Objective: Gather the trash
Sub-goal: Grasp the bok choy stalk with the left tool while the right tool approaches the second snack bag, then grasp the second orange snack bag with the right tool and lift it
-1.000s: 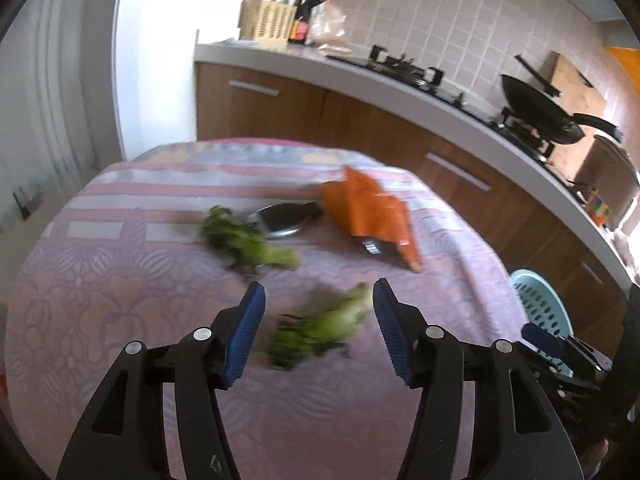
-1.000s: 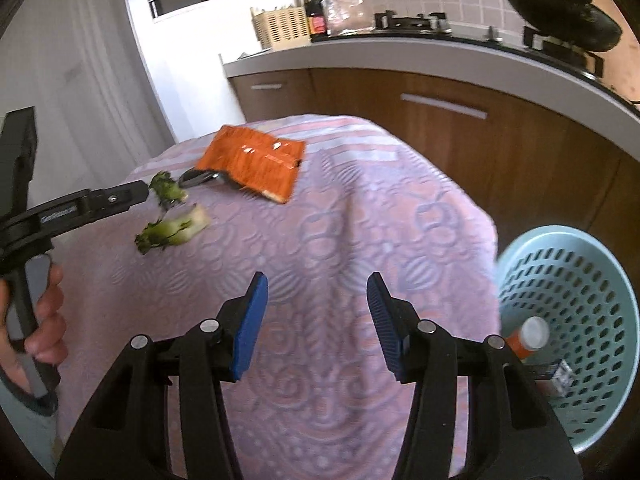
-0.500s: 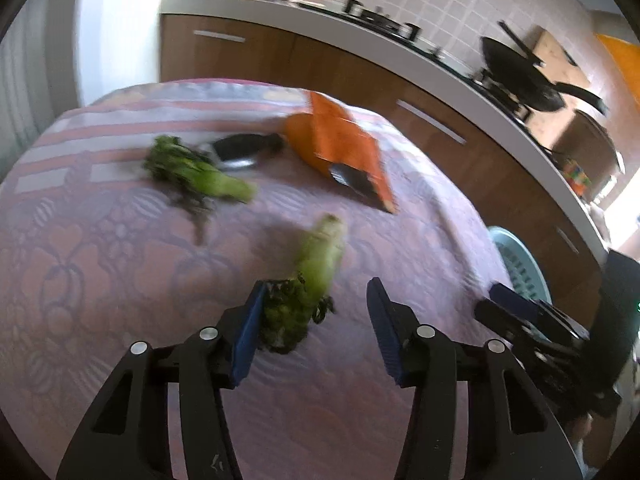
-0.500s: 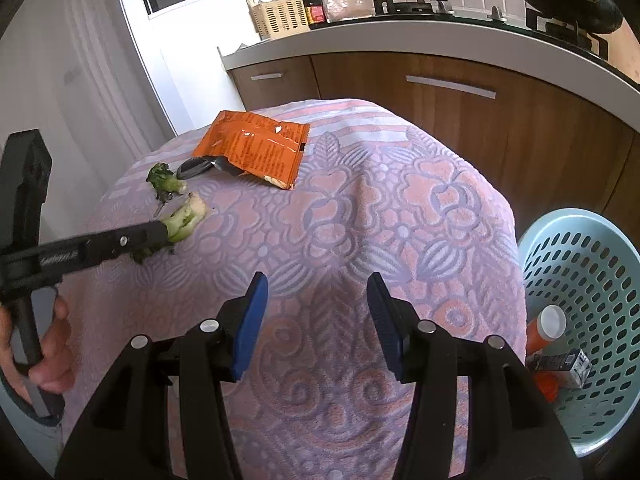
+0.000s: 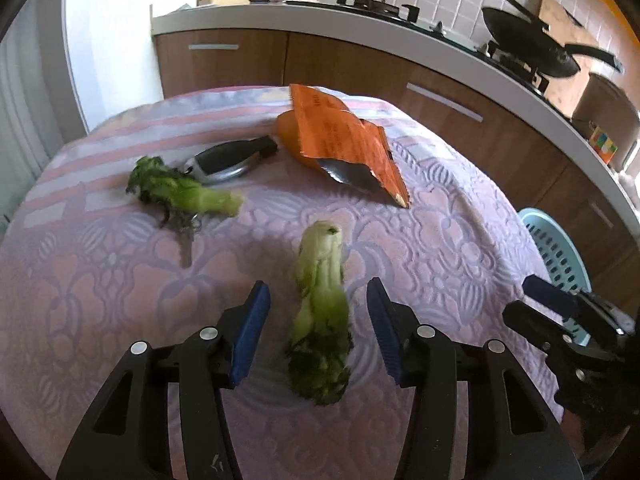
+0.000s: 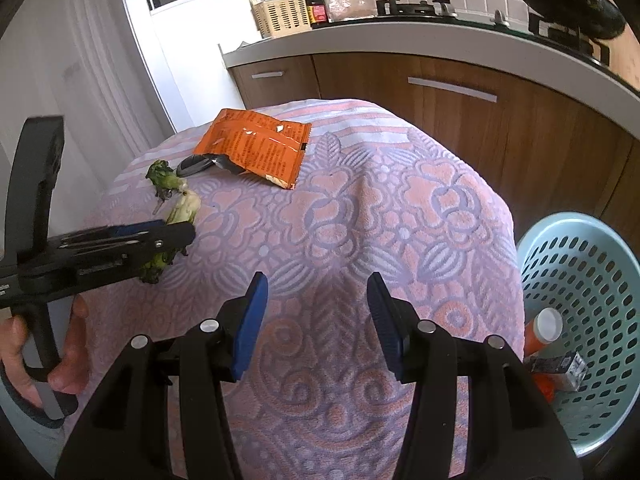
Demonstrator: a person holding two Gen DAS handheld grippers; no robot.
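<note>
Two green stalks lie on the worktop point(image 5: 120, 280), and the left claw point(image 5: 316, 328) has come down around the near stalk point(image 5: 322, 312). A second ago that stalk lay just ahead of the tips and askew; now it sits between the blue pads point(image 5: 250, 332), pointing away from the claw. The jaws have just been closing, but gaps show on both sides, so the pads do not pinch the stalk. The far stalk point(image 5: 180, 194) has not moved. It lies by a dark key fob point(image 5: 232, 156) and an orange bag point(image 5: 348, 140).

The left claw tilts down at the cloth, with a hand point(image 6: 40, 356) on its grip. The right claw point(image 6: 316, 312) has kept still above the cloth, tilted down, its jaws spread and bare.

The worktop wears a pink and purple flower cloth. A blue basket point(image 6: 592, 280) stands on the right, beside it, with an orange bottle point(image 6: 540, 332) and a small box point(image 6: 560, 364) inside. Behind are brown cupboards point(image 6: 440, 84), a stove point(image 5: 376, 2) and a black pan point(image 5: 528, 52).
</note>
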